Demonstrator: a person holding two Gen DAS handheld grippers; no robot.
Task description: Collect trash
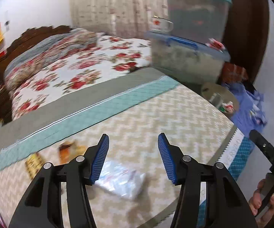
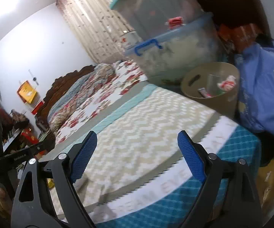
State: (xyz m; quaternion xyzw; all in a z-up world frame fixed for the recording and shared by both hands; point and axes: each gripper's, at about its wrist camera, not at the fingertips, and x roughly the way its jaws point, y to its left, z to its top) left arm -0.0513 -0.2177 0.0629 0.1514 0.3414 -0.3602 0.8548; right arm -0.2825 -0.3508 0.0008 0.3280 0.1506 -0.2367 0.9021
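Observation:
A crumpled clear plastic wrapper (image 1: pixel 120 180) lies on the chevron-patterned cloth (image 1: pixel 146 125), just below and between my left gripper's fingers. My left gripper (image 1: pixel 133 157) is open and empty above it. An orange wrapper (image 1: pixel 68 150) and a yellow patterned packet (image 1: pixel 33 164) lie on the cloth to the left. A tan bin (image 2: pixel 211 87) with wrappers and a clear cup inside stands at the cloth's far right corner; it also shows in the left wrist view (image 1: pixel 220 96). My right gripper (image 2: pixel 137 155) is open and empty over the cloth (image 2: pixel 146 129).
Stacked clear storage tubs (image 2: pixel 174 57) with blue lids stand behind the bin. A blue fabric bundle (image 2: pixel 264 87) lies right of it. A bed with a floral quilt (image 1: pixel 76 72) runs along the far left. The teal cover edge (image 2: pixel 212 182) marks the near right border.

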